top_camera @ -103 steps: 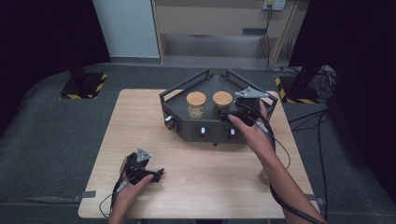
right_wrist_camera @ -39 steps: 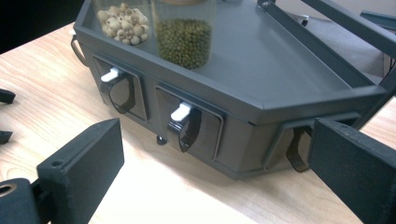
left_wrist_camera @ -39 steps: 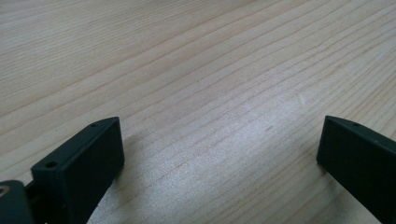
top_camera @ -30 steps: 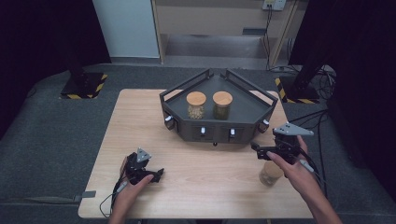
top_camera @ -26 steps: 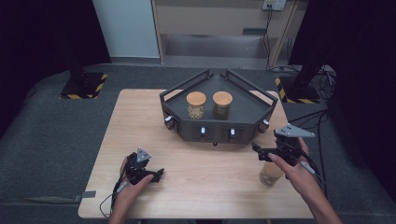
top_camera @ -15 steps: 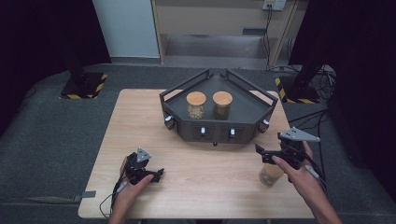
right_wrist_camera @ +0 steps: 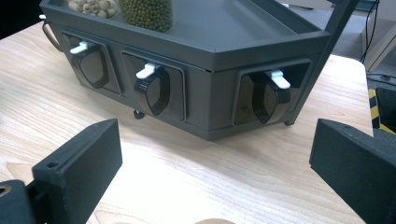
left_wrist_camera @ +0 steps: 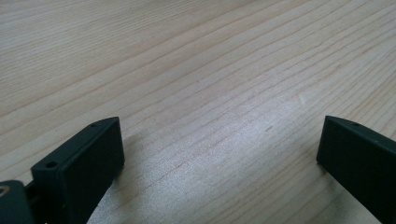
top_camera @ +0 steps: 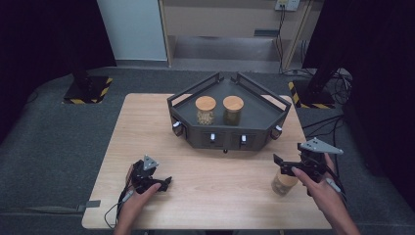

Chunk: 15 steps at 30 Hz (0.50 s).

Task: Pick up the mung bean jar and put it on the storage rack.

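A dark angular rack (top_camera: 259,115) stands at the back middle of the wooden table (top_camera: 220,191). On it are a cork-lidded jar of pale beans (top_camera: 205,110) and one of green beans (top_camera: 233,110). A third jar (top_camera: 283,184) stands upright on the table at the front right. My right gripper (top_camera: 286,165) hovers just above and behind that jar, open; in the right gripper view its jaws (right_wrist_camera: 215,154) are spread wide and only the jar's lid edge (right_wrist_camera: 215,221) peeks in below. My left gripper (top_camera: 164,182) rests open on the table at the front left, empty (left_wrist_camera: 219,149).
The rack's front wall (right_wrist_camera: 210,112) carries several dark knobs with white levers (right_wrist_camera: 147,71), facing my right gripper. Cables trail from both grippers to the table's near edge. Yellow-striped stand bases sit on the floor beyond the table's far corners.
The right gripper carried a jar from the rack to the front right of the table, then let go and drew back slightly to the right. The left gripper stayed put.
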Each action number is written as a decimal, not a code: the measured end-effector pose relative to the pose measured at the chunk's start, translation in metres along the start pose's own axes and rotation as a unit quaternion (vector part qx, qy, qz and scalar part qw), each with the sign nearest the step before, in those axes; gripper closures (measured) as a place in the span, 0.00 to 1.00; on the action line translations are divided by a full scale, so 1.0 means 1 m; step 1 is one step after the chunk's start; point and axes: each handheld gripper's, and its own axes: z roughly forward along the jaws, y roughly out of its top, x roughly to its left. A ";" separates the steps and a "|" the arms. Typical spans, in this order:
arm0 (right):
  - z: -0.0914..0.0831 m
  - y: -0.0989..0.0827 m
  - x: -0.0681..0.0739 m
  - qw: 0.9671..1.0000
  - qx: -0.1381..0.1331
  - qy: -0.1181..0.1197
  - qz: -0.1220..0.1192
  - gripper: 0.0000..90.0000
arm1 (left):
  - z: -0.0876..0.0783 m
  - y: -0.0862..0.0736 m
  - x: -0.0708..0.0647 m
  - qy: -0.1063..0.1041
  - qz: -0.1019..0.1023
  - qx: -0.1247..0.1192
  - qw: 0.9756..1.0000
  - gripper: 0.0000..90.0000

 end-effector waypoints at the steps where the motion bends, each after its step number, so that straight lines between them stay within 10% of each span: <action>1: -0.001 -0.001 0.000 1.000 0.000 -0.001 0.000 0.03 | 0.000 0.000 0.000 0.000 0.000 0.000 1.000 0.00; 15: -0.009 -0.013 -0.002 1.000 0.005 -0.008 0.001 0.03 | 0.000 0.000 0.000 0.000 0.000 0.000 1.000 0.00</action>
